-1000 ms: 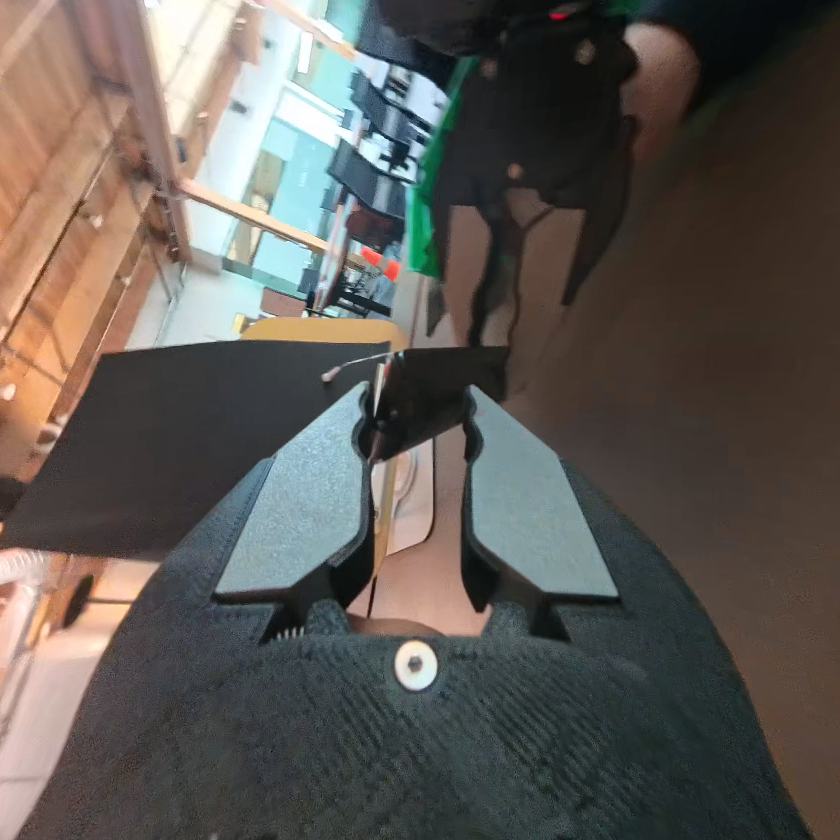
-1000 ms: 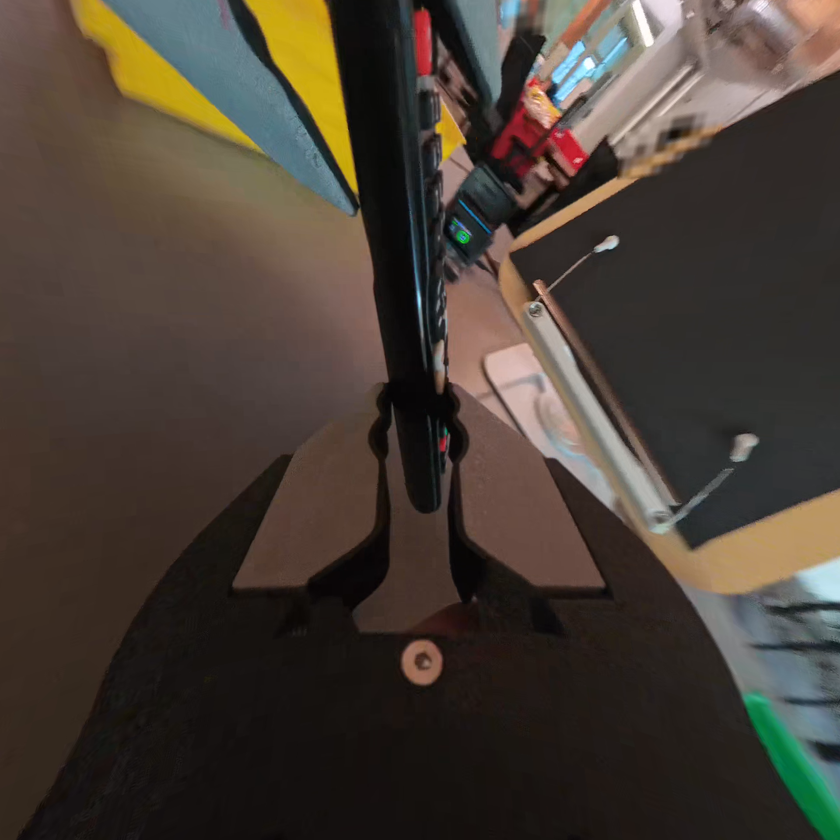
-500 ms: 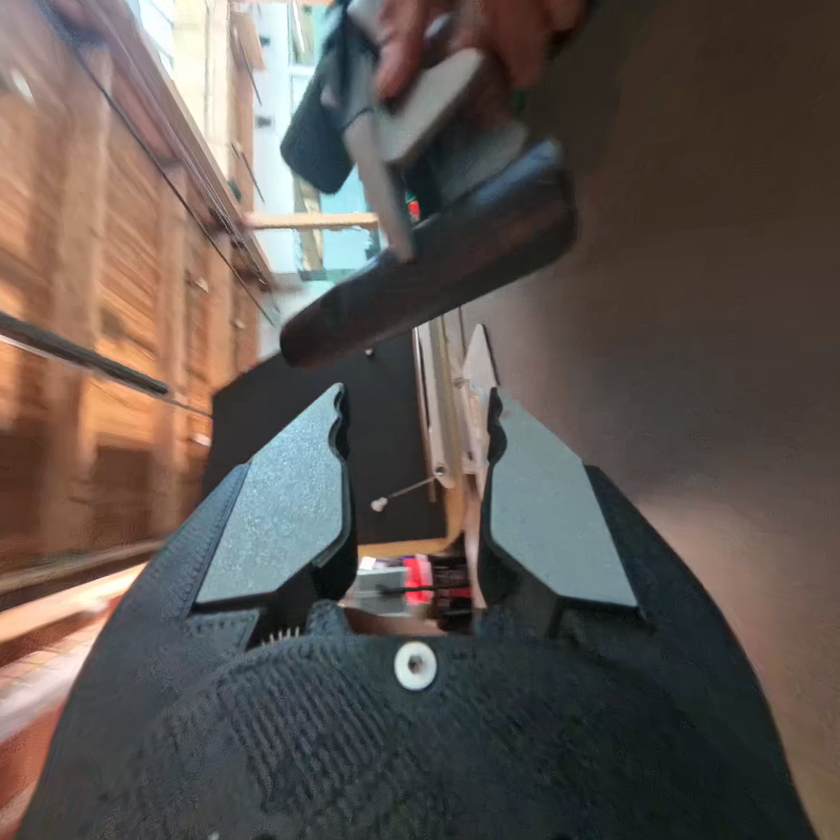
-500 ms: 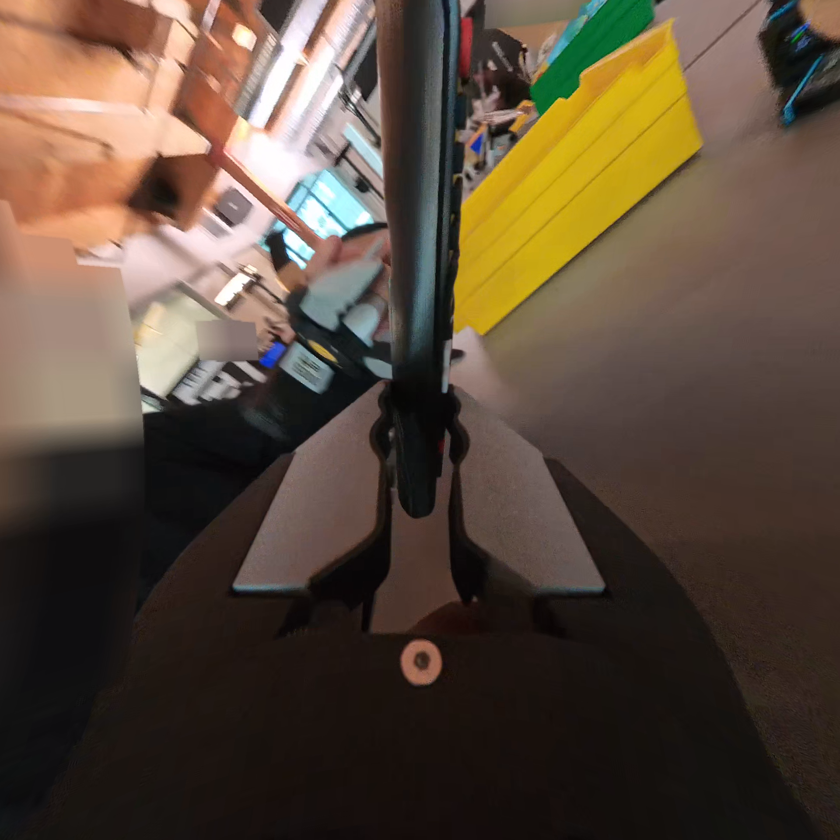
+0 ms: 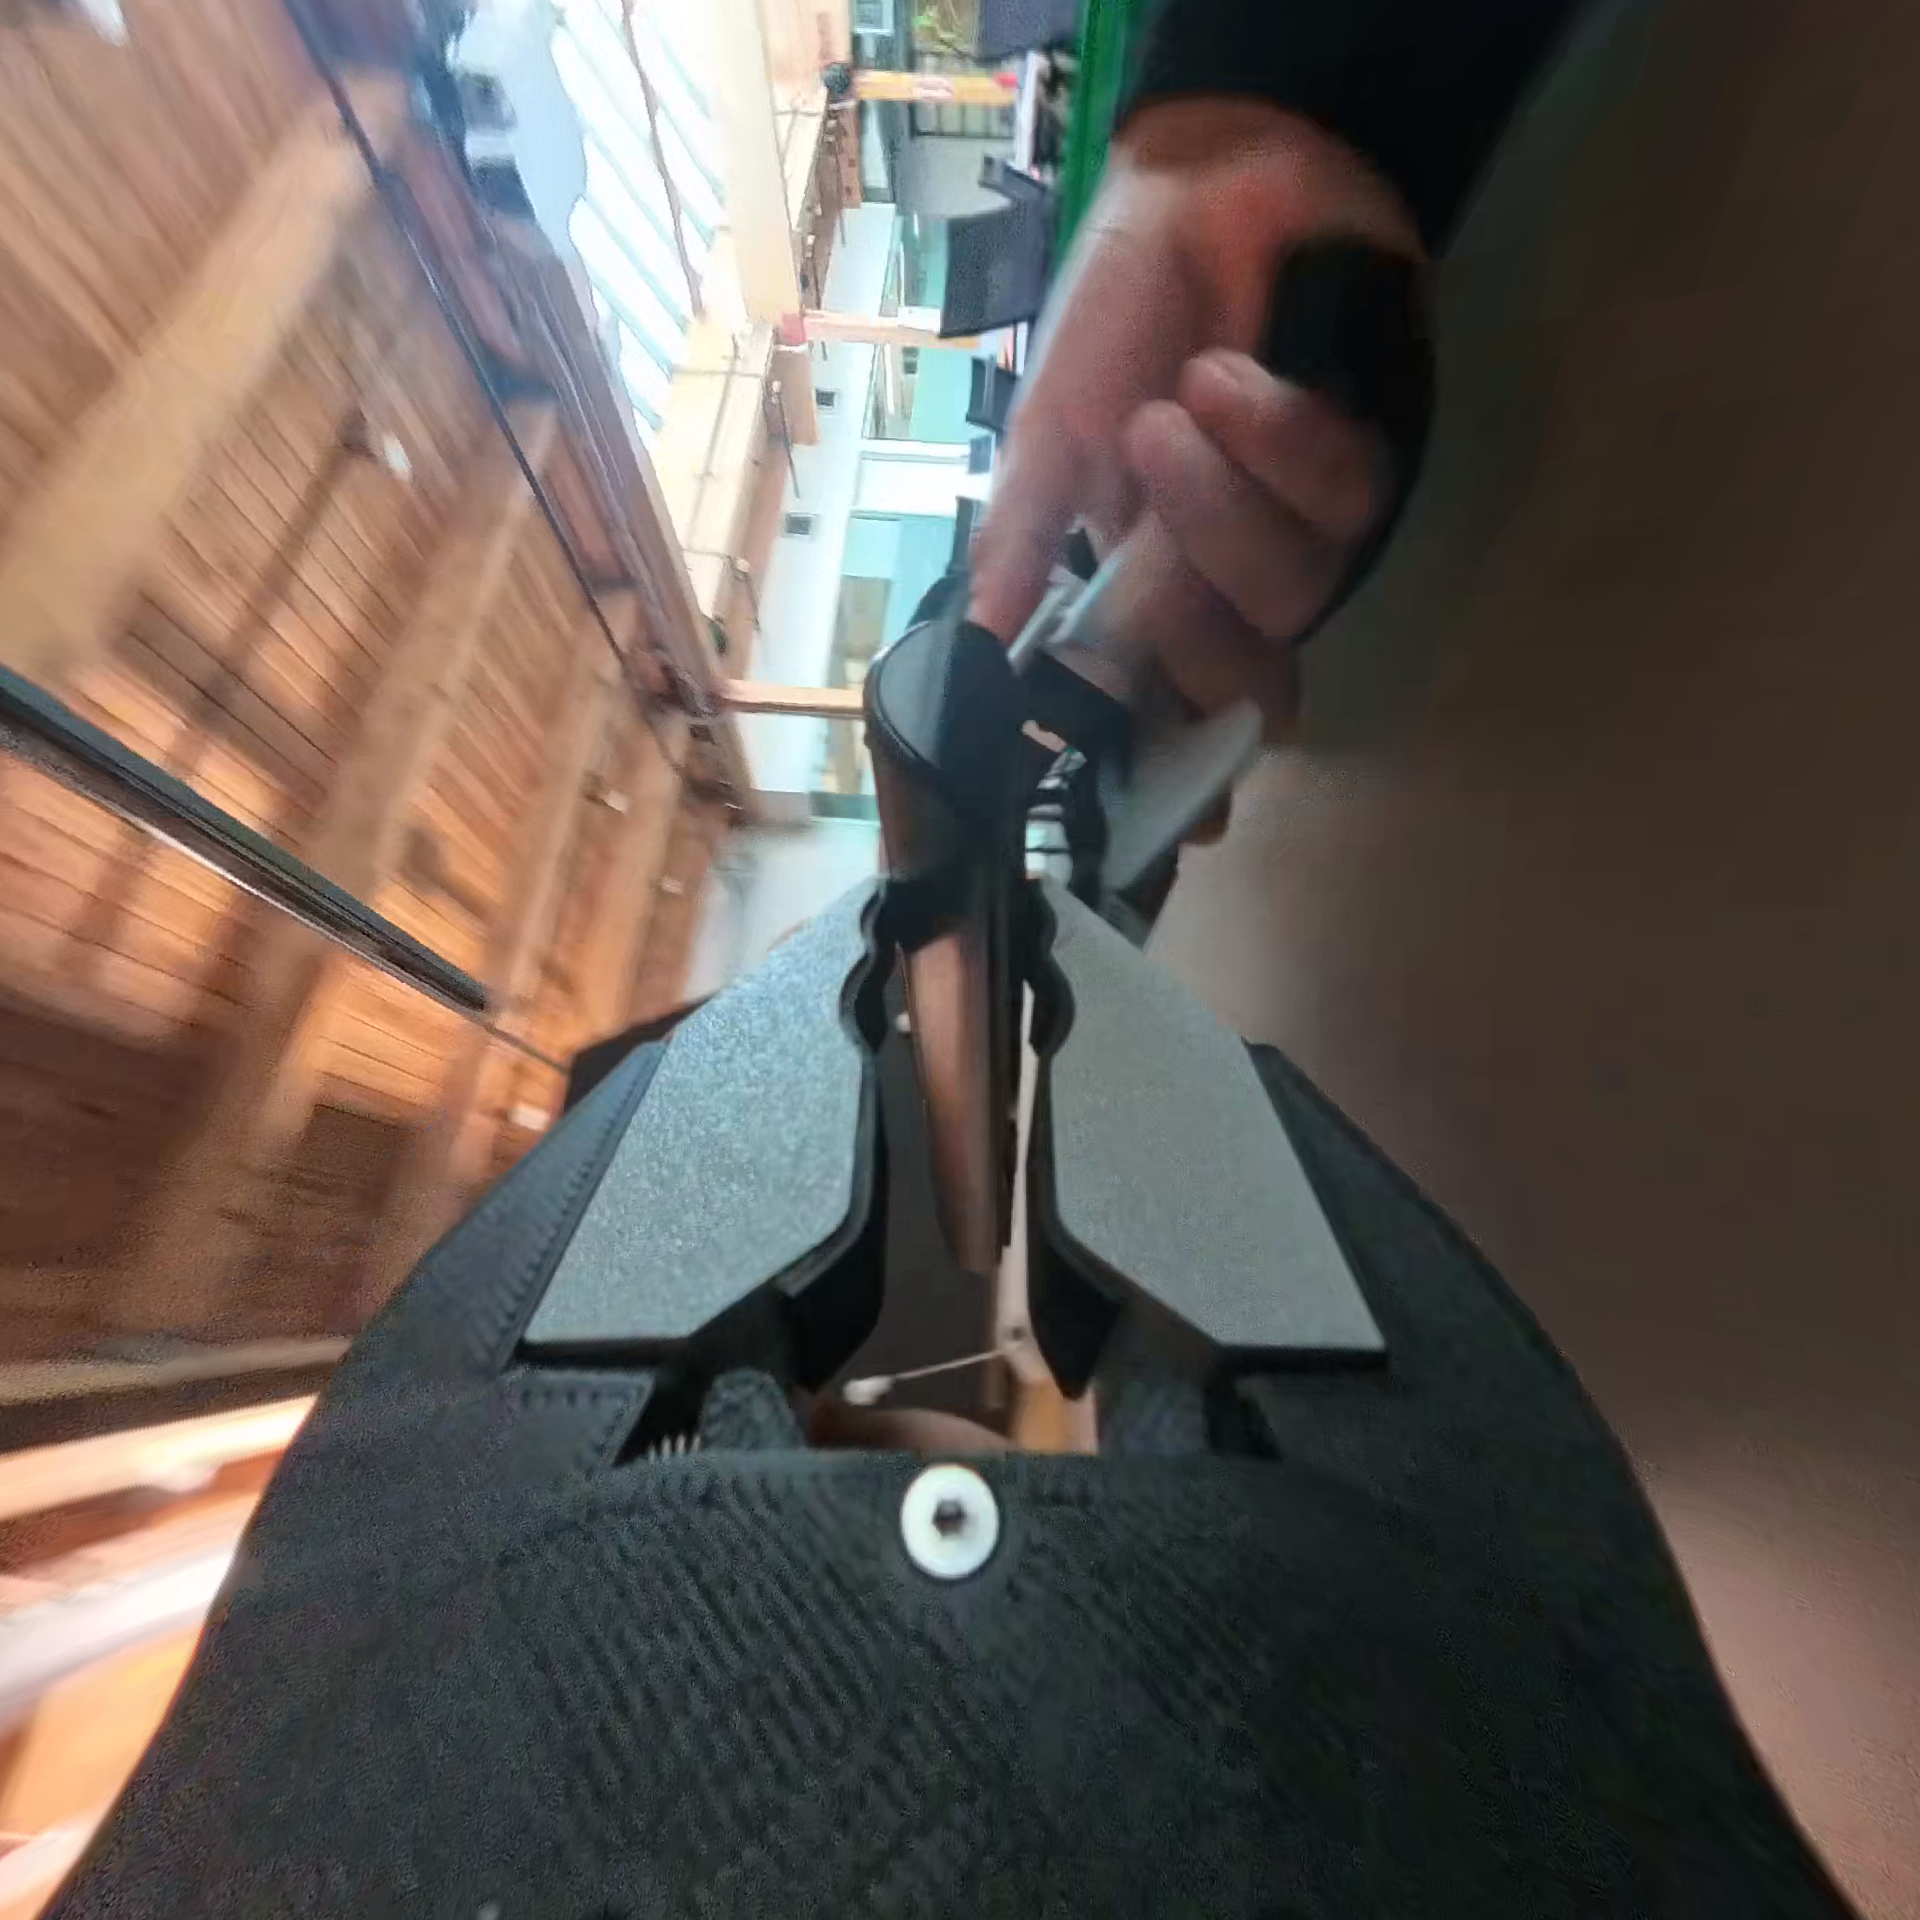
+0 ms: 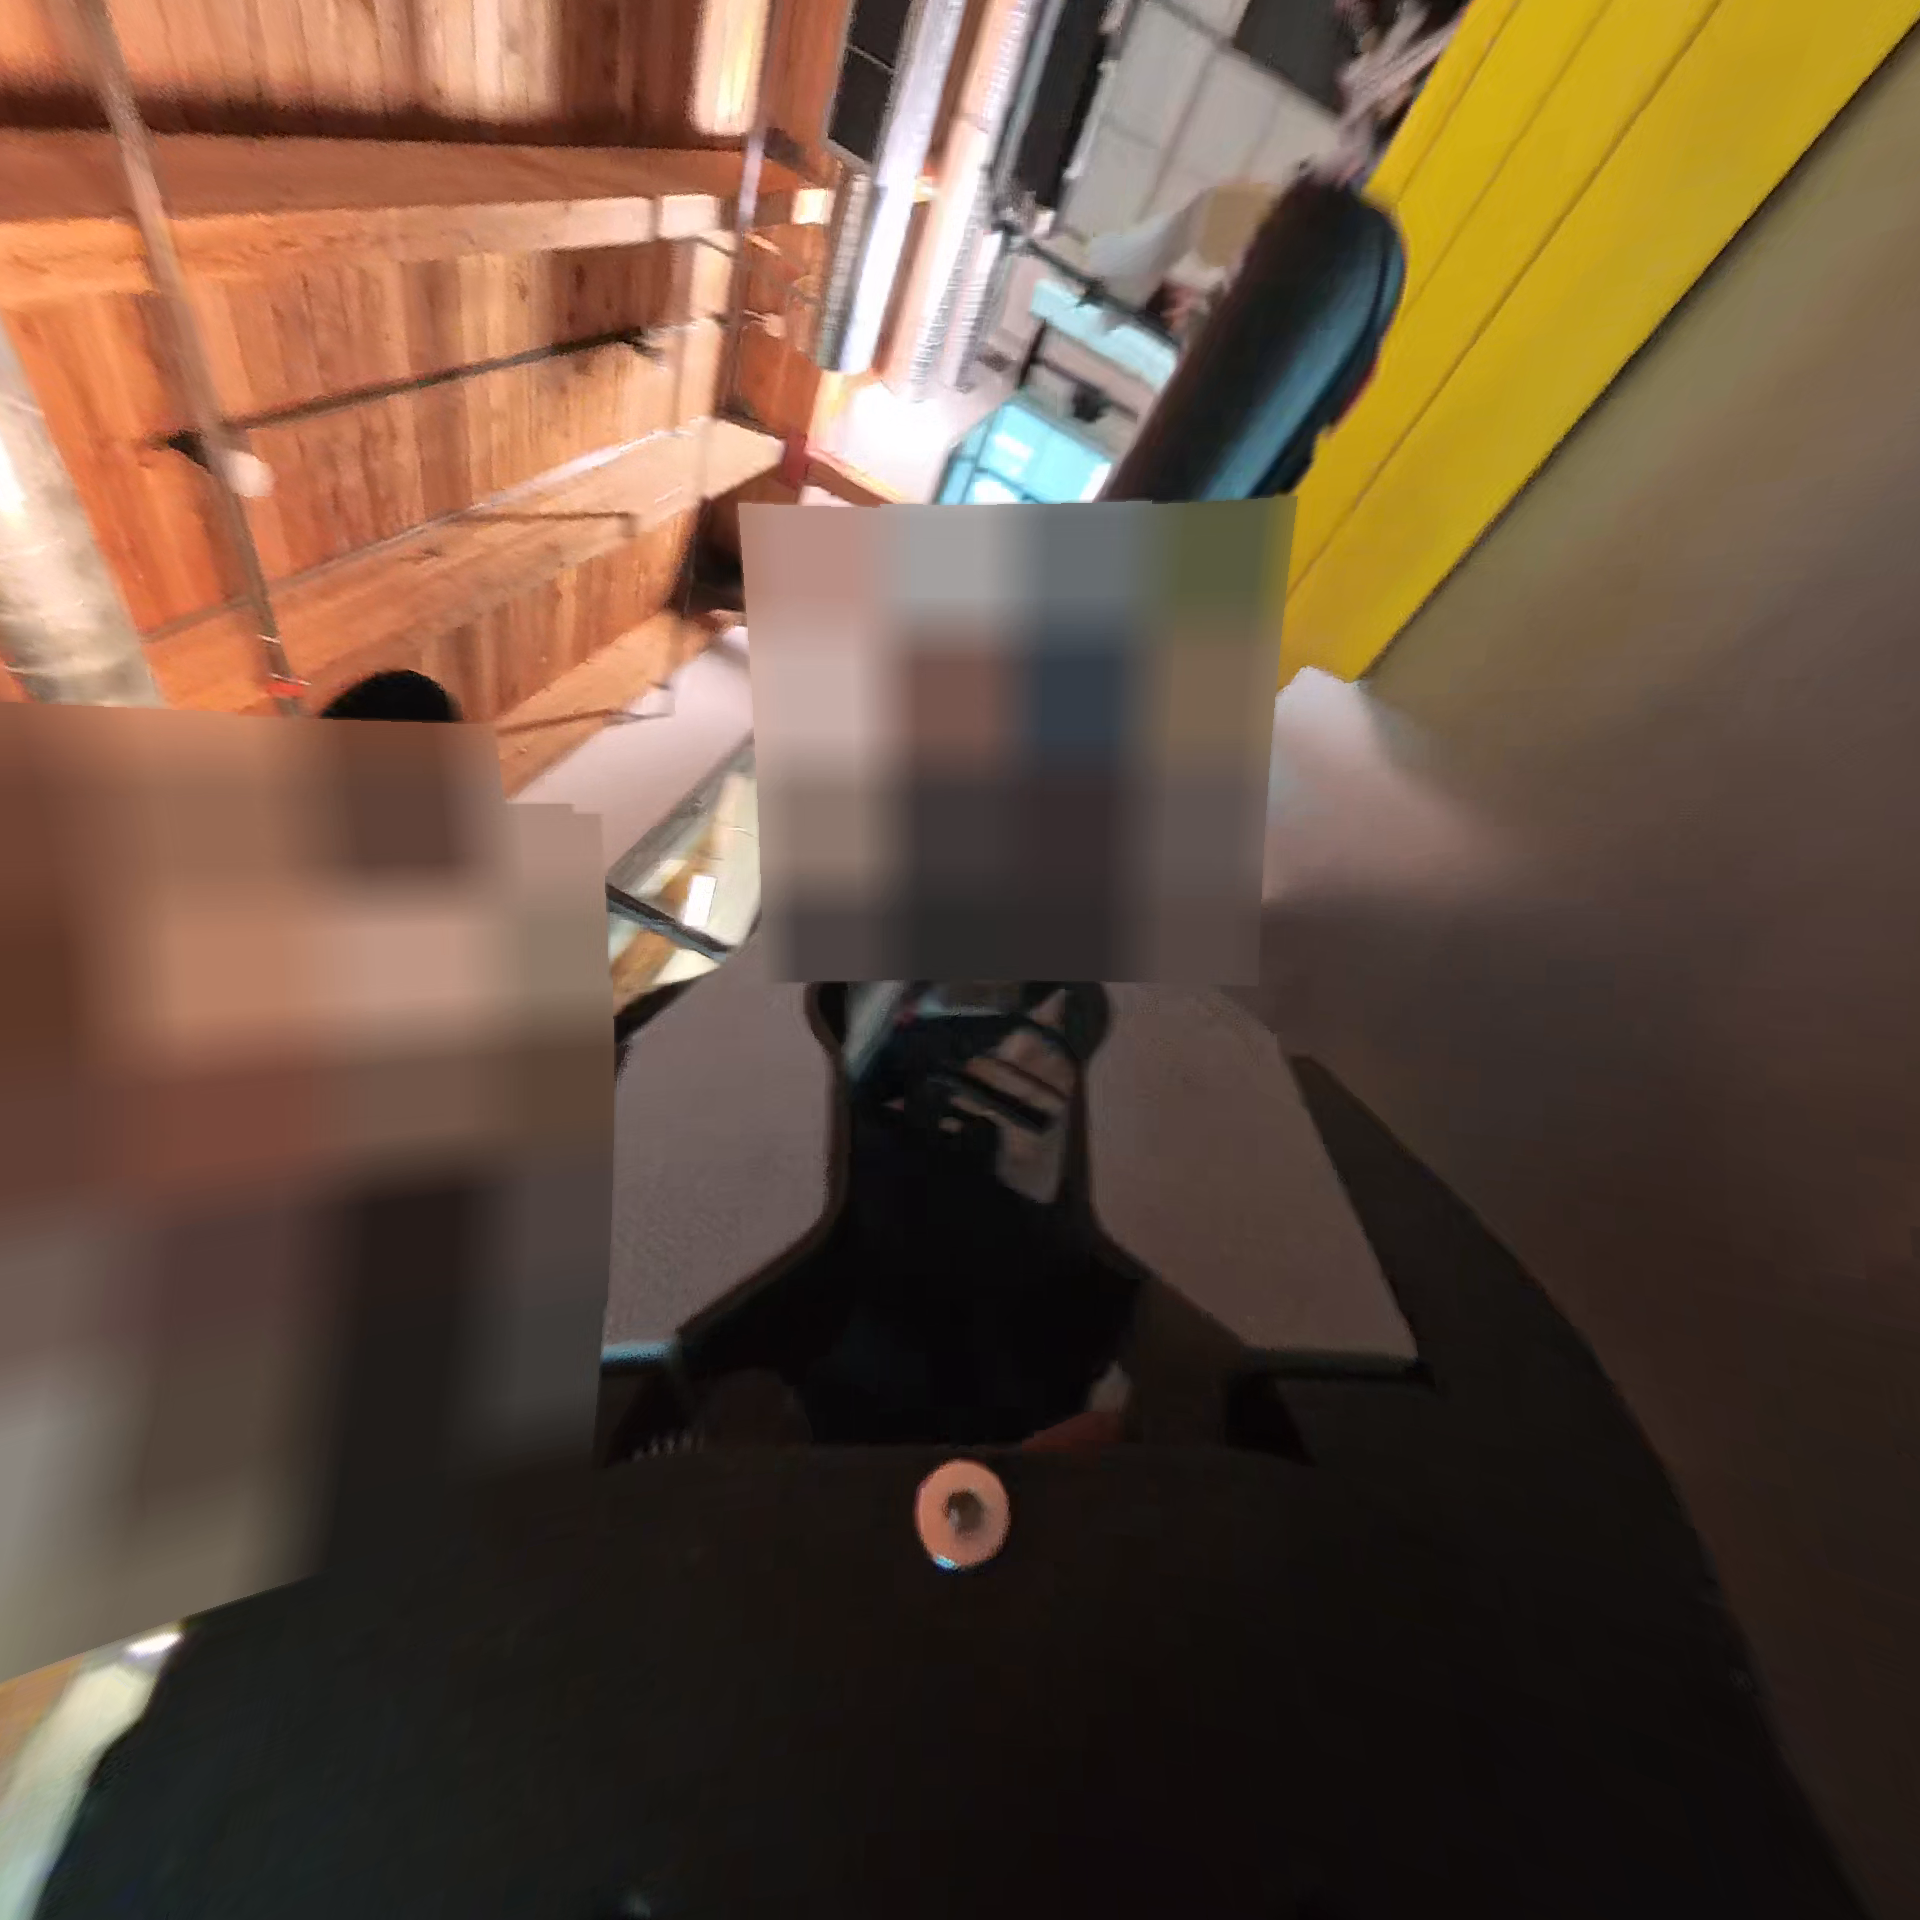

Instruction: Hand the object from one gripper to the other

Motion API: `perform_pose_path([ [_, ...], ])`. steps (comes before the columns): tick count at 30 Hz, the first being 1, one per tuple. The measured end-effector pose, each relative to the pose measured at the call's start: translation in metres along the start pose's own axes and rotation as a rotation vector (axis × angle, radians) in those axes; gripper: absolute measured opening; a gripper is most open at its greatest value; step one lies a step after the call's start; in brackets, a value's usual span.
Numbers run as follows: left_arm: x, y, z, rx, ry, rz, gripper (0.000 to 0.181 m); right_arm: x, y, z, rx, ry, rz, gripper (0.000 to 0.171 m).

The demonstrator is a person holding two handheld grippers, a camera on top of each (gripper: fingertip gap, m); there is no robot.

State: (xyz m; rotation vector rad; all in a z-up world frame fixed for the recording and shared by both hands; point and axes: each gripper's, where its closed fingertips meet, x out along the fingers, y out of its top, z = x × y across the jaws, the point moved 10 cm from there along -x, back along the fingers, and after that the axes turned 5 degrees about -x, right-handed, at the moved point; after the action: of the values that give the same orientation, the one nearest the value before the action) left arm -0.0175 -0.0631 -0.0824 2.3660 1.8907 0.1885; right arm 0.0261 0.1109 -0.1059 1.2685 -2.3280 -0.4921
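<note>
The left gripper [image 5: 961, 925] has now closed on the remote [image 5: 951, 935]; the right gripper [image 6: 961, 1049], its fingers apart, has let go. Handover looks done.

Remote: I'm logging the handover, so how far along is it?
Done: the left gripper is shut on the remote, which lies between its fingers. In hand: the right gripper stands open, so it has let go. Left: in the left wrist view it is close to the remote's far end and has yet to draw clear.
</note>
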Motion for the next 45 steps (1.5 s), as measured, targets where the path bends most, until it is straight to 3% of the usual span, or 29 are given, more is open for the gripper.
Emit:
perform_pose_path([
  [1, 0.000, -0.001, -0.011, -0.133, 0.003, 0.000, 0.021, -0.007, 0.004, -0.003, -0.061, -0.060, -0.007, 0.056],
  [3, 0.000, -0.007, -0.030, -0.391, -0.004, 0.028, 0.021, -0.020, 0.010, -0.014, -0.255, -0.209, -0.043, 0.054],
  [6, 0.004, -0.020, -0.052, -0.858, -0.093, 0.146, 0.021, -0.026, 0.012, -0.032, -0.554, -0.383, -0.087, 0.078],
  [8, 0.007, -0.028, -0.060, -1.142, -0.123, 0.272, 0.022, -0.019, 0.008, -0.040, -0.734, -0.445, -0.133, 0.081],
  [10, 0.013, -0.035, -0.062, -1.370, -0.200, 0.377, 0.021, -0.008, -0.001, -0.046, -0.902, -0.496, -0.203, 0.068],
  [12, 0.021, -0.042, -0.058, -1.539, -0.244, 0.436, 0.022, 0.001, -0.008, -0.049, -1.027, -0.569, -0.244, 0.028],
  [13, 0.025, -0.046, -0.055, -1.608, -0.277, 0.438, 0.022, 0.005, -0.011, -0.051, -1.071, -0.616, -0.257, 0.022],
  [17, 0.032, -0.070, -0.047, -1.753, -0.153, 0.365, 0.043, -0.001, -0.010, -0.071, -1.109, -1.005, -0.211, 0.018],
  [20, 0.038, -0.086, -0.028, -1.786, -0.171, 0.213, 0.057, -0.035, 0.000, -0.109, -1.045, -1.309, -0.145, 0.019],
  [22, 0.040, -0.090, -0.014, -1.768, -0.182, 0.154, 0.055, -0.072, 0.010, -0.137, -1.015, -1.569, -0.124, 0.019],
  [26, 0.046, -0.098, -0.002, -1.738, -0.225, -0.039, 0.066, -0.166, 0.024, -0.162, -0.699, -1.977, -0.184, 0.019],
  [28, 0.049, -0.100, 0.003, -1.756, -0.230, -0.120, 0.069, -0.210, 0.025, -0.152, -0.518, -2.081, -0.238, 0.019],
  [31, 0.049, -0.100, 0.004, -1.796, -0.226, -0.121, 0.069, -0.253, 0.019, -0.116, -0.329, -2.079, -0.314, 0.022],
  [34, 0.045, -0.104, -0.001, -1.757, -0.184, -0.200, 0.076, -0.262, 0.013, -0.087, -0.152, -1.985, -0.379, 0.031],
  [37, 0.021, -0.095, -0.028, -1.748, -0.137, -0.217, 0.074, -0.244, 0.025, -0.095, -0.245, -2.041, -0.395, 0.030],
  [42, -0.073, -0.097, -0.104, -1.455, 0.079, -0.340, 0.050, -0.203, 0.048, -0.128, -0.445, -2.134, -0.378, 0.039],
  [45, -0.132, -0.137, -0.125, -1.356, 0.008, -0.543, 0.034, -0.182, 0.052, -0.143, -0.545, -2.104, -0.323, 0.042],
])
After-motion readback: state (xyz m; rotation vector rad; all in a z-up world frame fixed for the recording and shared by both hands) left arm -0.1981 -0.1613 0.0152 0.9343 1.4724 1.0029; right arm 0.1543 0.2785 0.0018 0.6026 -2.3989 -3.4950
